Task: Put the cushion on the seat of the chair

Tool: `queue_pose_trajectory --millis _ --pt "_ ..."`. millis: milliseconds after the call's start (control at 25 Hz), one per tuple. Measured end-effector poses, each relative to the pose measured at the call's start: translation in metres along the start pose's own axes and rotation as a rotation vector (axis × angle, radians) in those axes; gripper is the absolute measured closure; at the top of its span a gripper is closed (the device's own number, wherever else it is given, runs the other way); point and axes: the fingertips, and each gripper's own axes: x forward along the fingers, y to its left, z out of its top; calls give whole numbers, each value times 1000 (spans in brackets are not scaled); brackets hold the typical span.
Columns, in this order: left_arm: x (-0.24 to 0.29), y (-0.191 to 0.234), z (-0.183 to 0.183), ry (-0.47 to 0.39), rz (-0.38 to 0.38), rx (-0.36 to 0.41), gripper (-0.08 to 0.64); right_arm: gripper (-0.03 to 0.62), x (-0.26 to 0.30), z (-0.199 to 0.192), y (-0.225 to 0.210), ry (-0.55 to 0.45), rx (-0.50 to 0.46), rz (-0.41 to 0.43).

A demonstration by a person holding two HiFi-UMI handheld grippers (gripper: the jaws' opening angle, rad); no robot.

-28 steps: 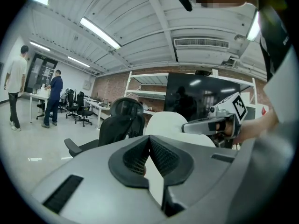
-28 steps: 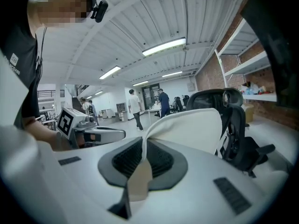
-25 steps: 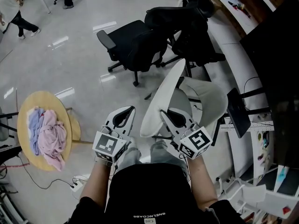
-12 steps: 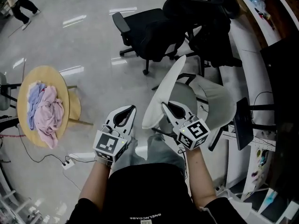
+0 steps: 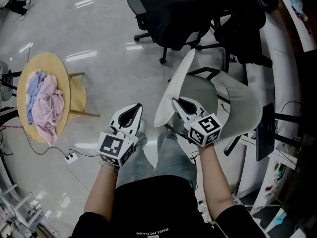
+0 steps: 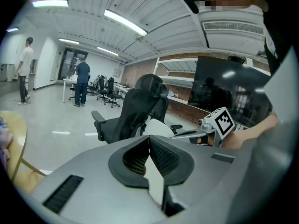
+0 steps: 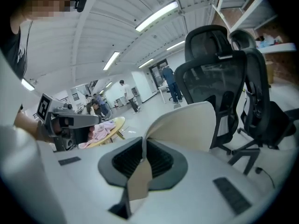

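Both tools had sunk lower than a second before, and the cream cushion (image 5: 173,81) had come down with them toward the grey chair (image 5: 242,108). The right tool (image 5: 175,102) was clenched on the cushion's thin rim; the cushion rose on edge ahead of that tool, over the near side of the seat (image 5: 199,90), not lying flat on it. The left tool (image 5: 136,108), beside the right one and clear of the cushion, had its jaws closed together on nothing.

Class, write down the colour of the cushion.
The cushion is cream-white; the head view shows it best.
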Motion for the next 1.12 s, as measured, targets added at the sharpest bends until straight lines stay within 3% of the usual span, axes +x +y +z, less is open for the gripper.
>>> queue_pose_trajectory --millis 520,1120 --pt "21 16 -72 110 44 -45 546 555 41 -85 -44 83 72 35" --pt "50 -25 -106 203 -60 -13 546 555 12 -146 -97 118 185 -57"
